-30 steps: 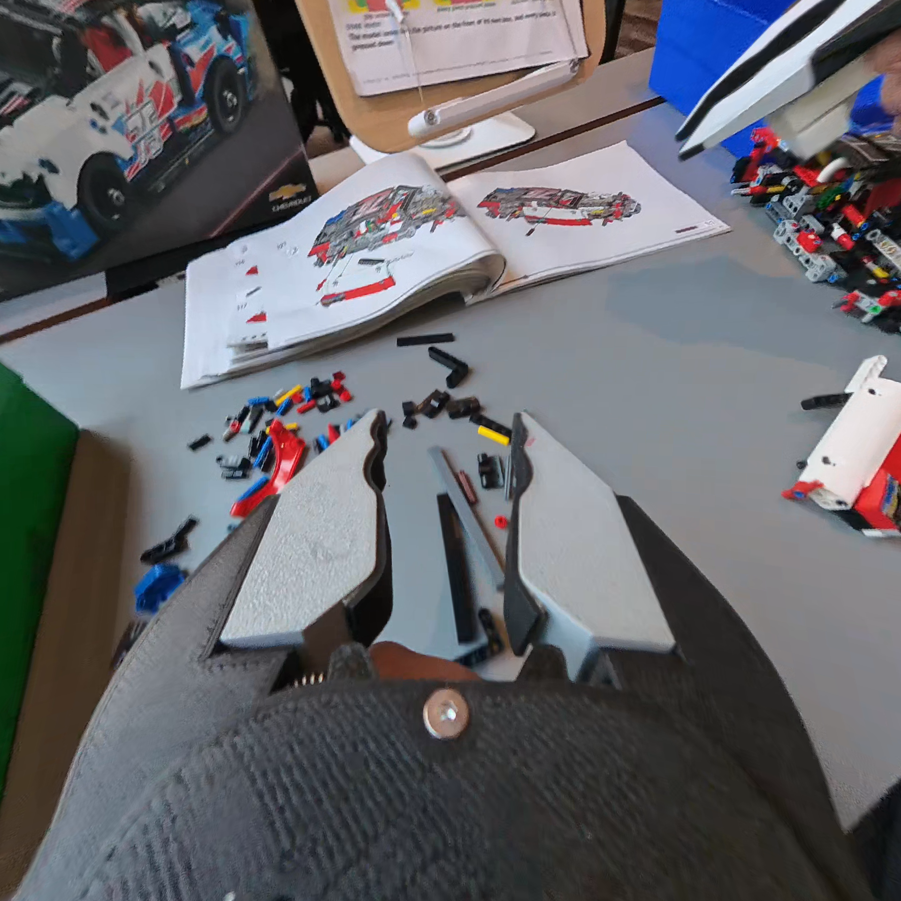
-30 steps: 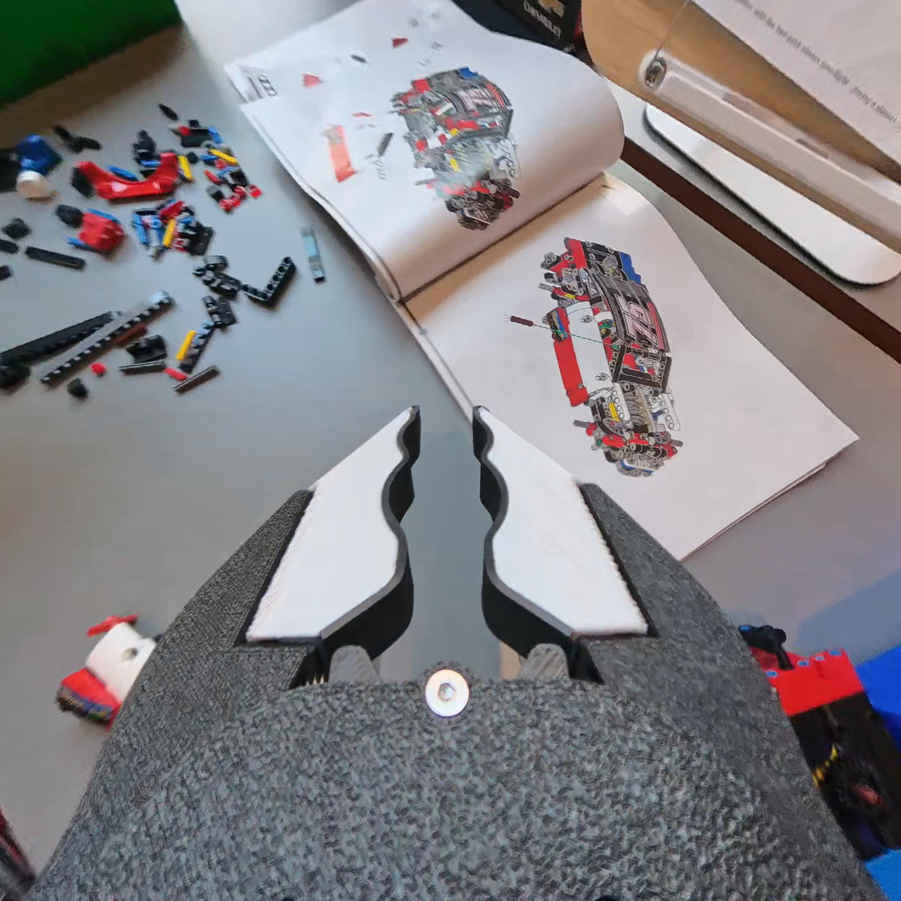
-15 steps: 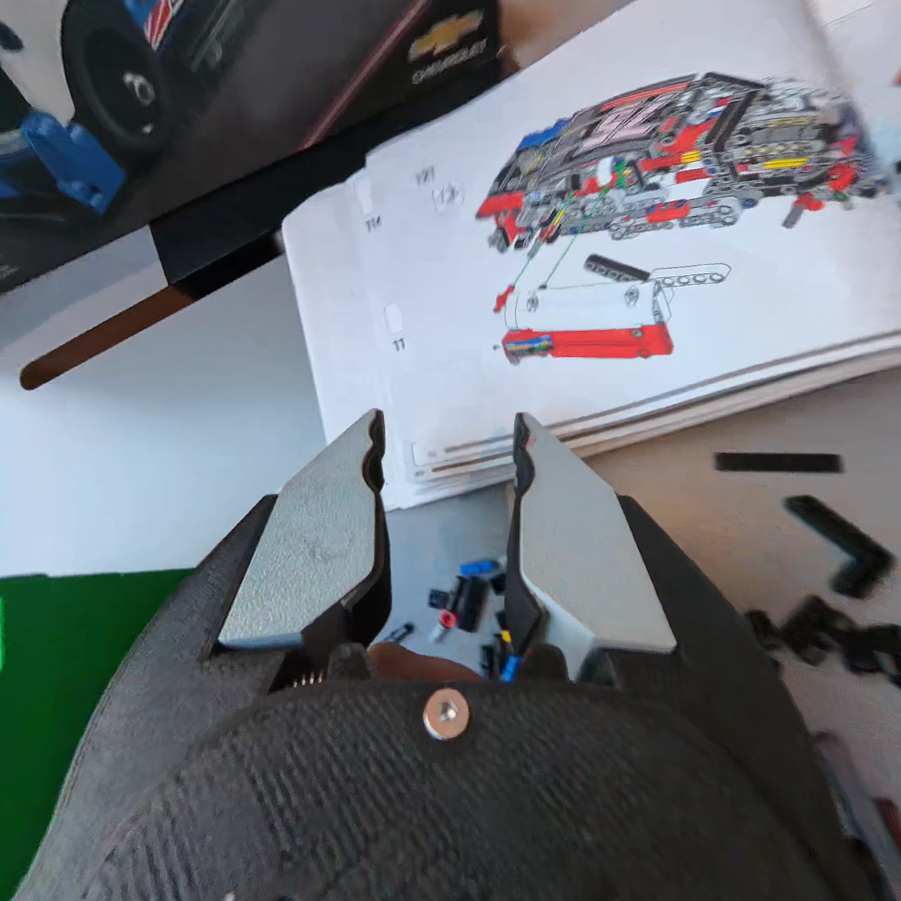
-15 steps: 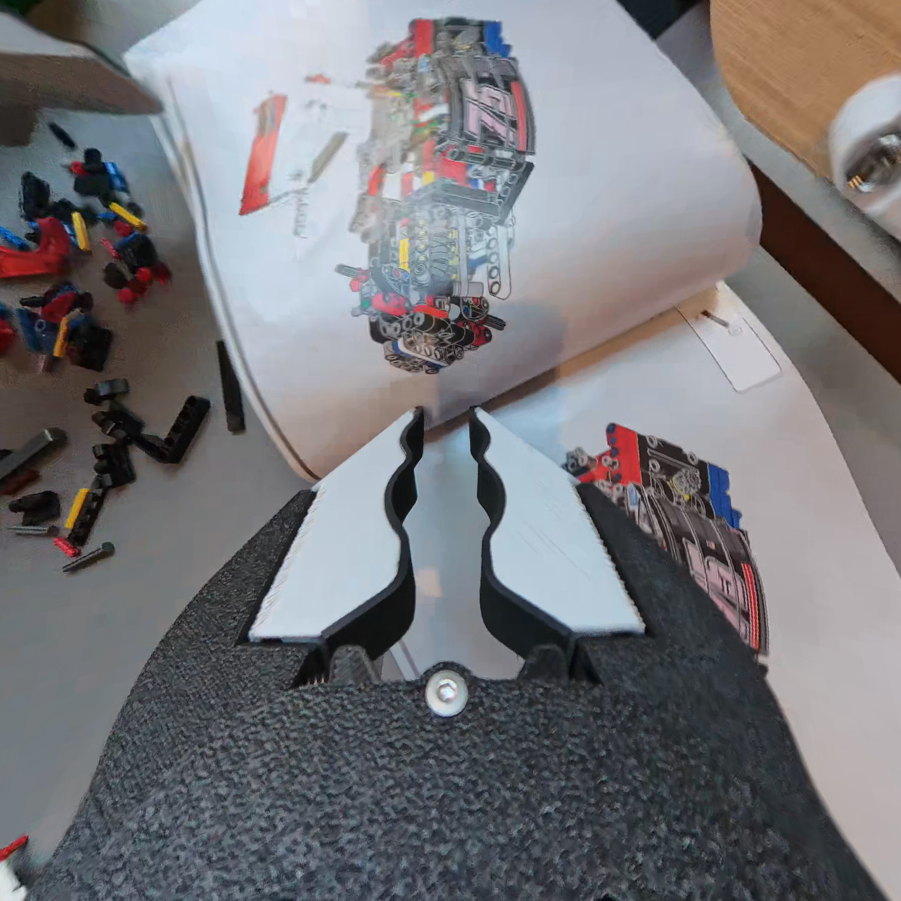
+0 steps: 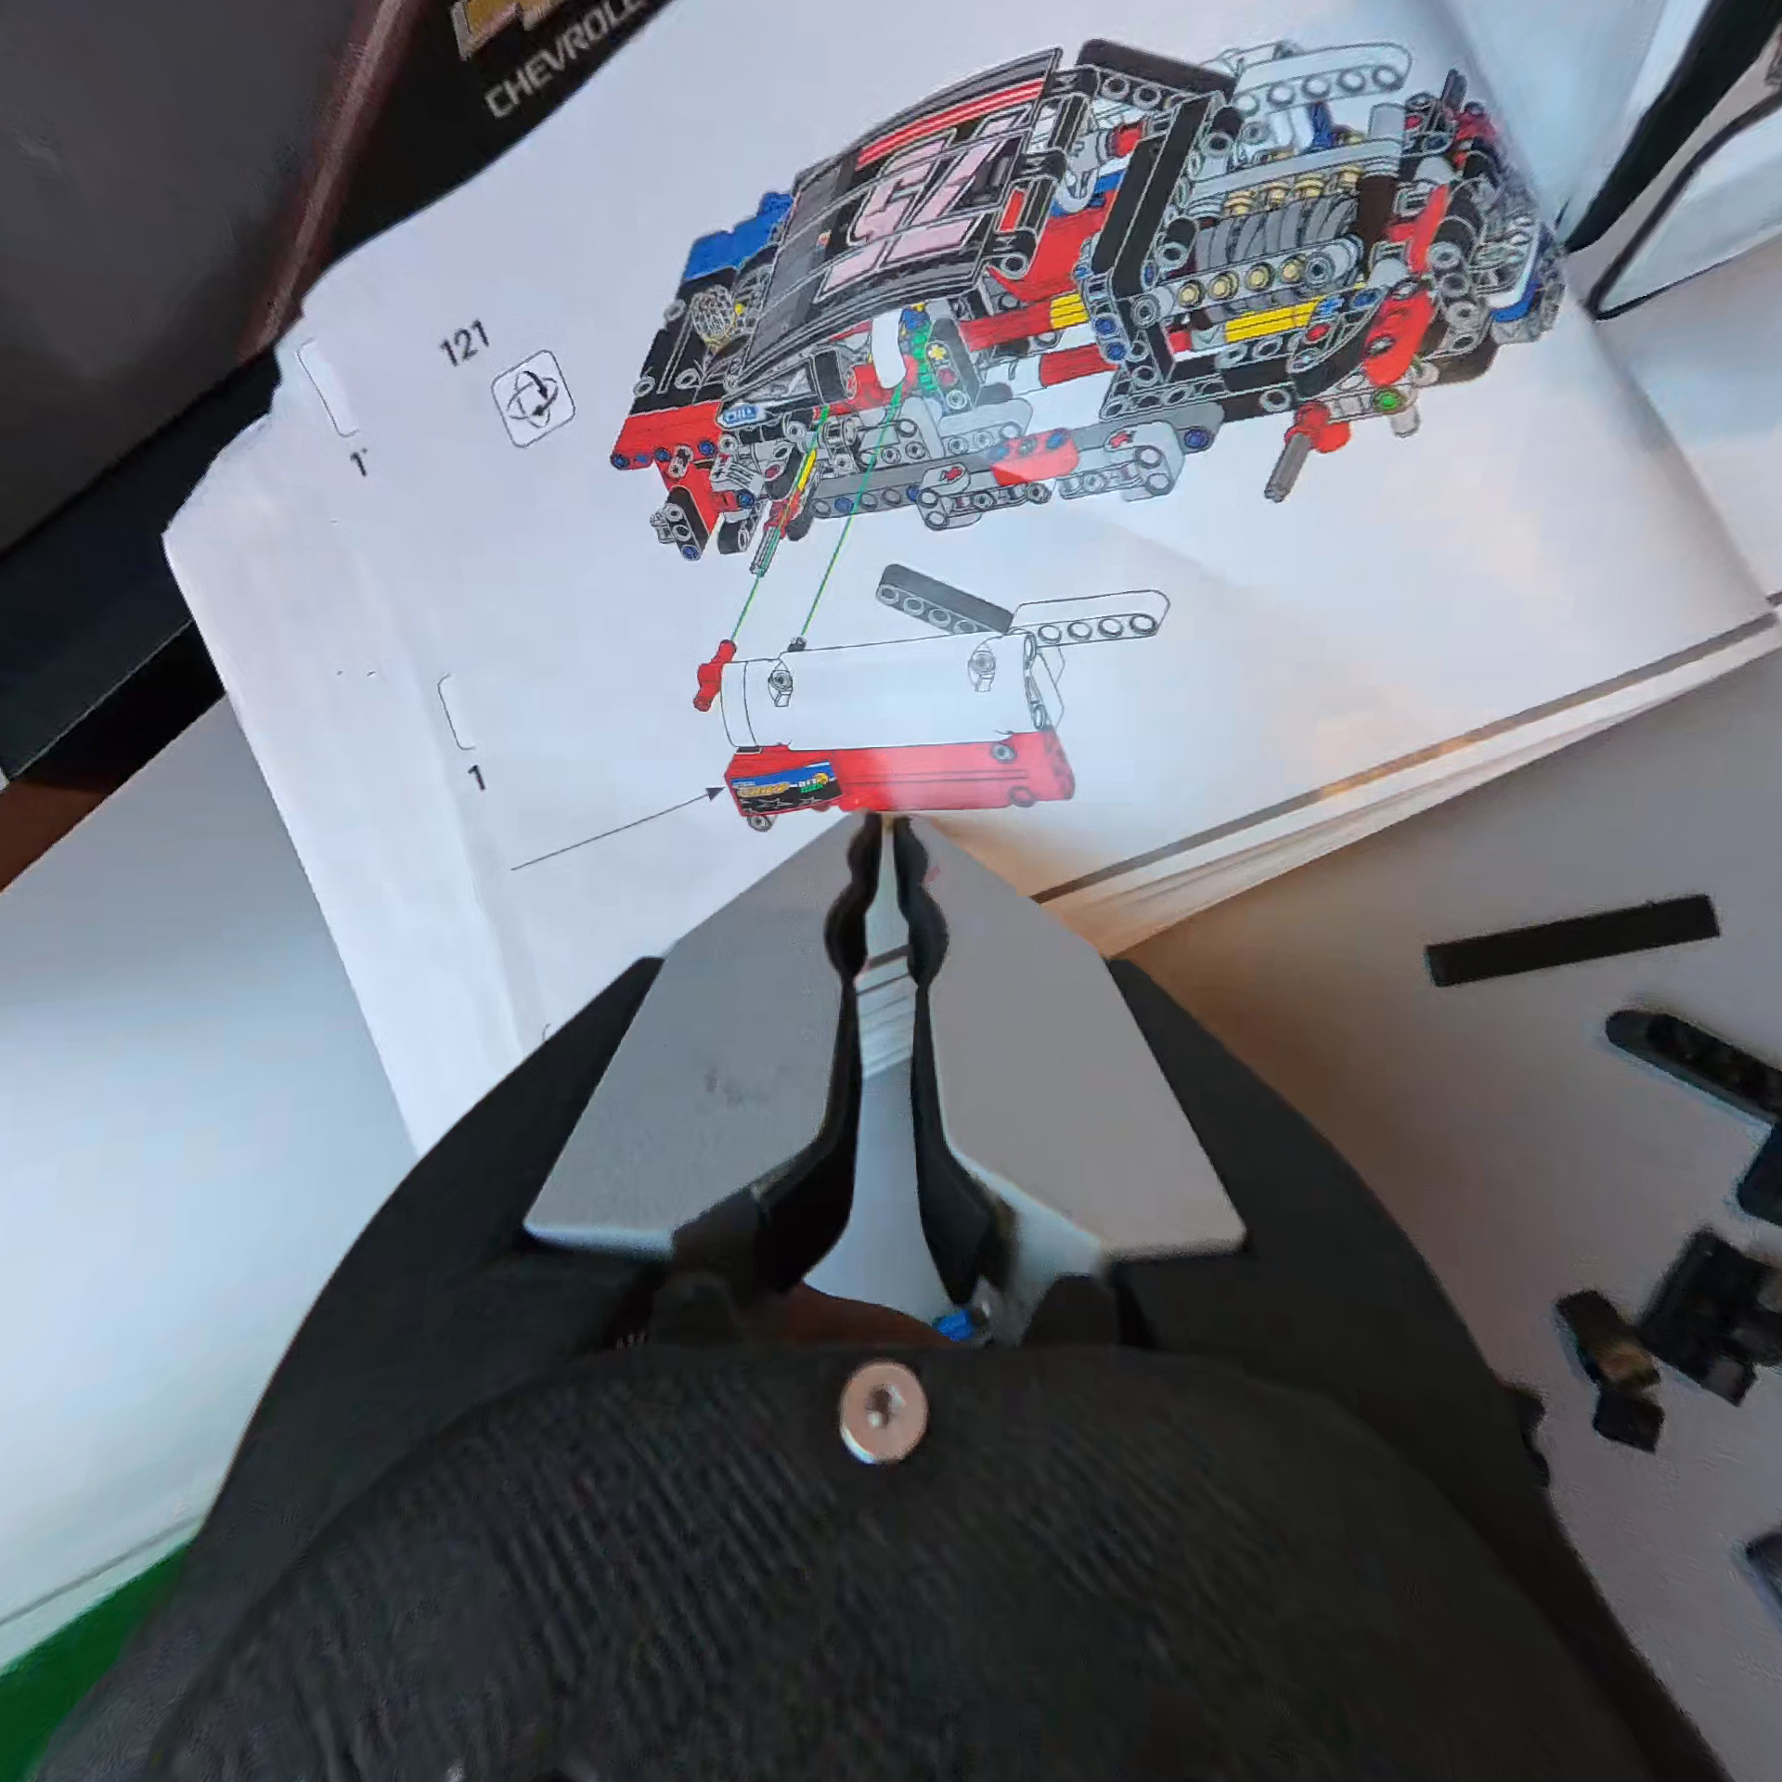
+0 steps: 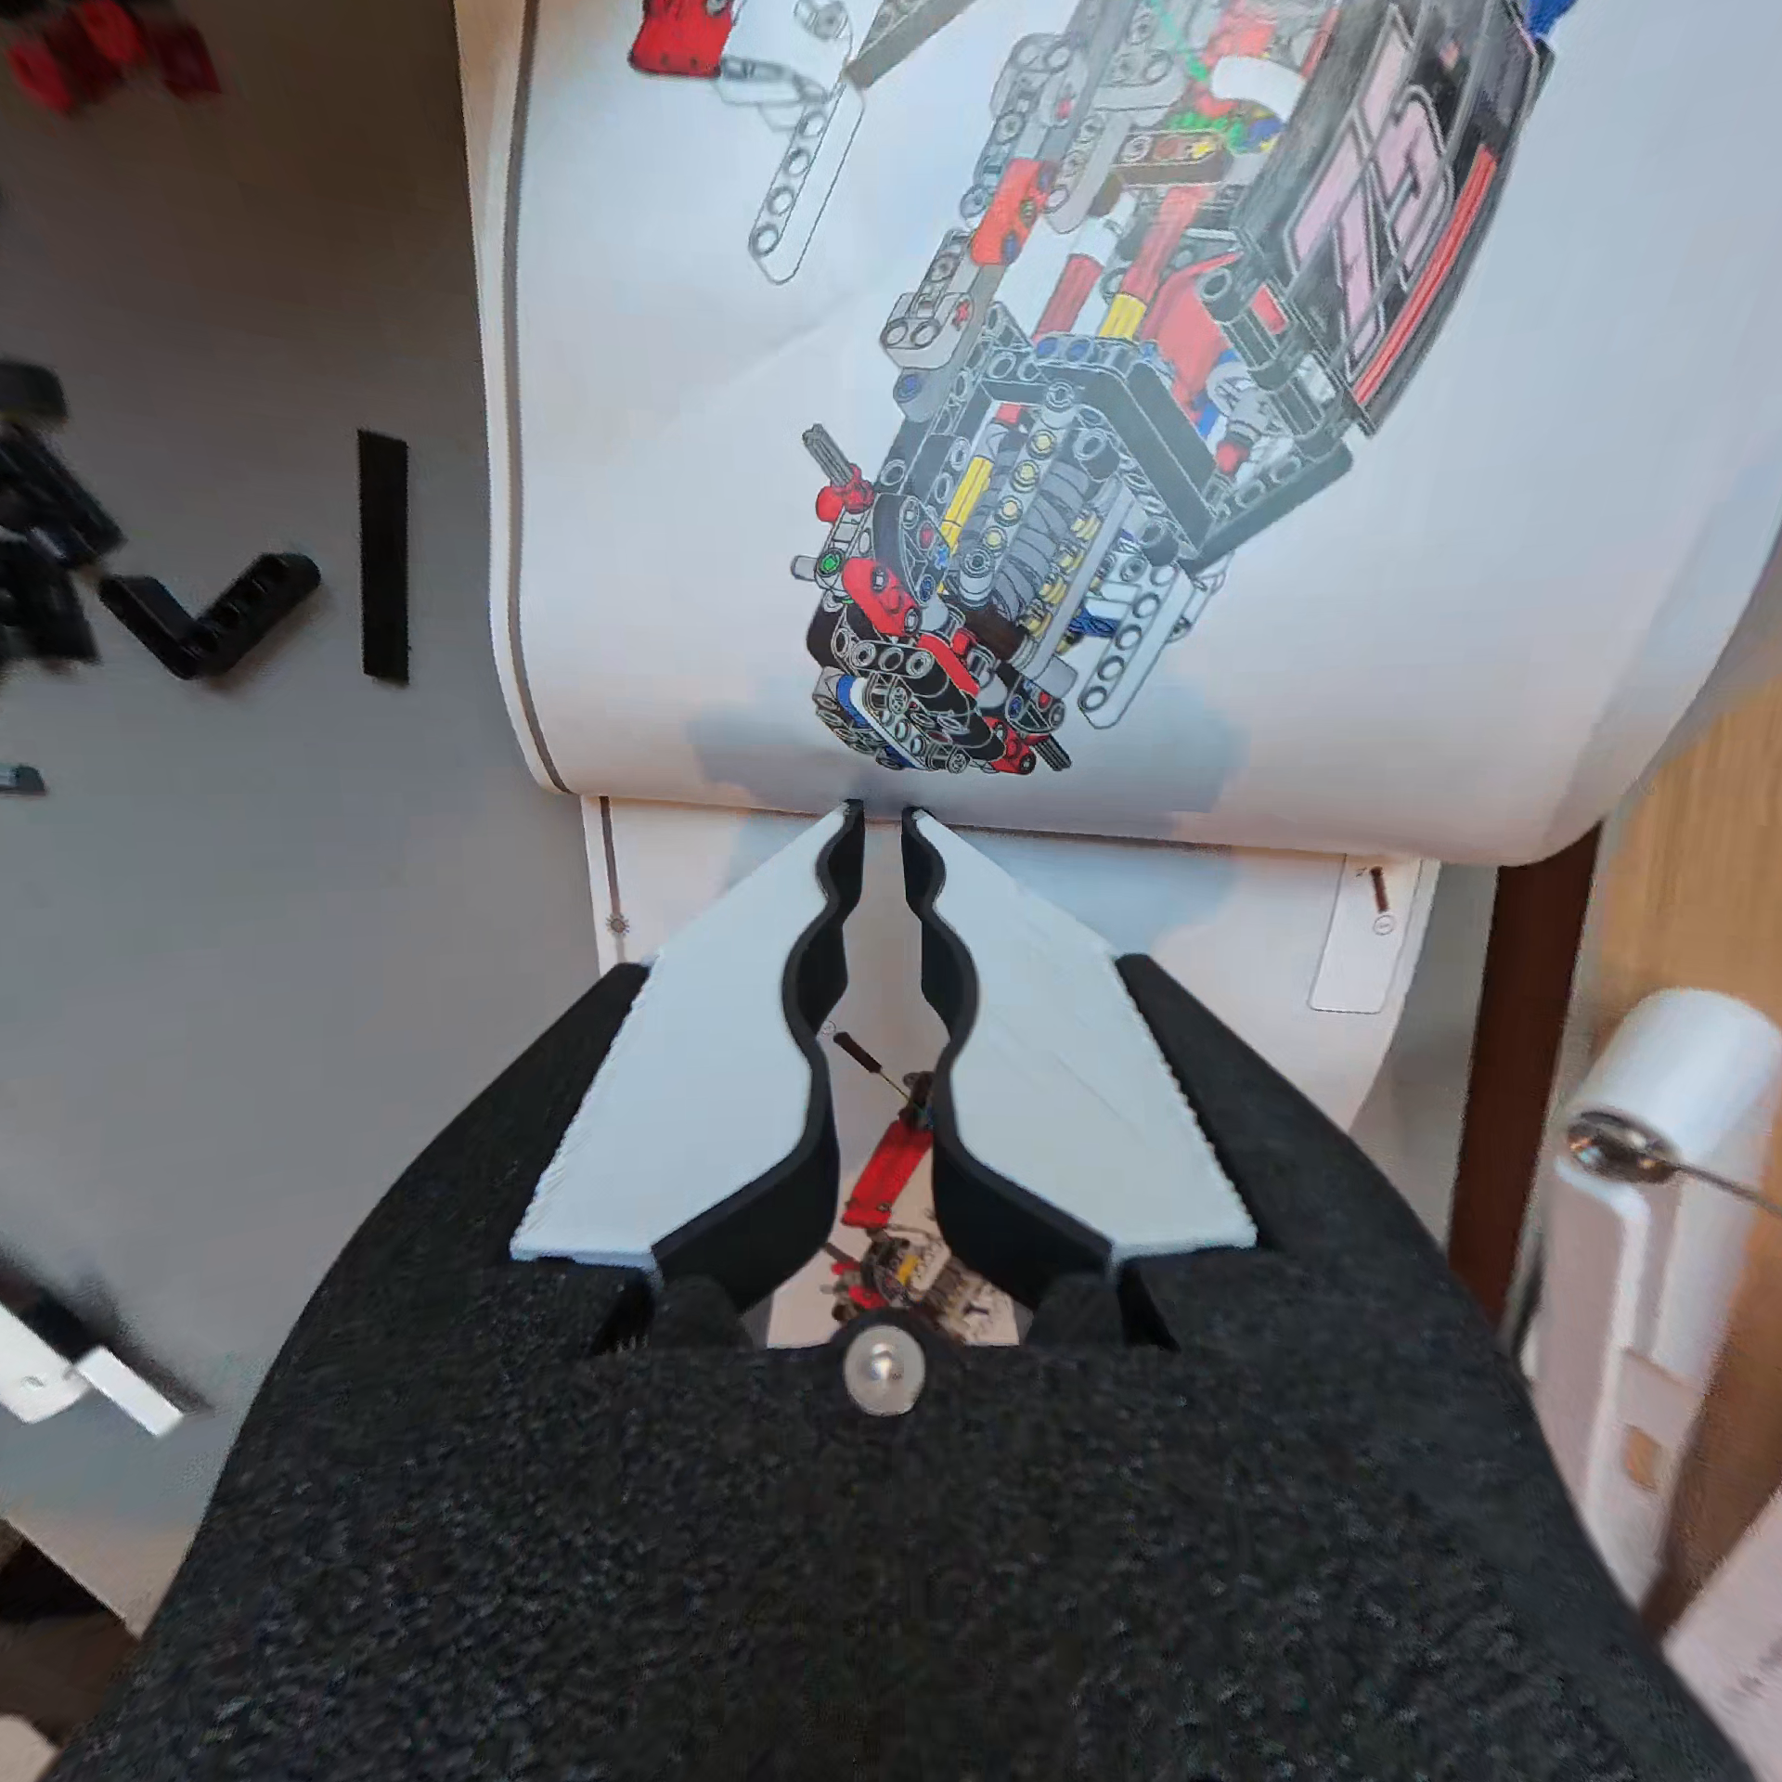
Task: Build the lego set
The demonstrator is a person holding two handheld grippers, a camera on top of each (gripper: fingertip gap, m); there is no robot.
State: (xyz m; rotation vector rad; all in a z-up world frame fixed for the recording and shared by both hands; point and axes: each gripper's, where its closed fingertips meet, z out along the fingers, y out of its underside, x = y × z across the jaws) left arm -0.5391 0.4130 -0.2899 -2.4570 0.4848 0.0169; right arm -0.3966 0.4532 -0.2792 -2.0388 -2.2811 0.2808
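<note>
Two tools meet the open instruction booklet (image 5: 1254,617) from opposite sides of the grey counter (image 5: 174,1109). The left tool (image 5: 882,827) has its tips nearly together at the near edge of the left-hand page, just under the drawn red-and-white panel; whether paper is pinched between them cannot be told. The right tool (image 6: 877,812) has its fingers close with a narrow gap showing between the tips, which sit right where the curled-up left page (image 6: 675,434) overhangs the flat right page (image 6: 1254,945); nothing shows in the gap. In the left wrist view the right tool shows as a white-and-black edge at the top right corner.

The loose lego pieces lie on the counter beside the booklet: a flat black strip (image 6: 384,557) just next to the page edge, a black angled beam (image 6: 207,609) near it, and a blurred cluster of small dark parts (image 5: 1659,1340) farther along. Red pieces (image 6: 106,53) are at the far corner. The set's dark box (image 5: 145,193) stands behind the booklet. A white stand (image 6: 1659,1254) rises at the right beside a wooden board (image 6: 1707,849).
</note>
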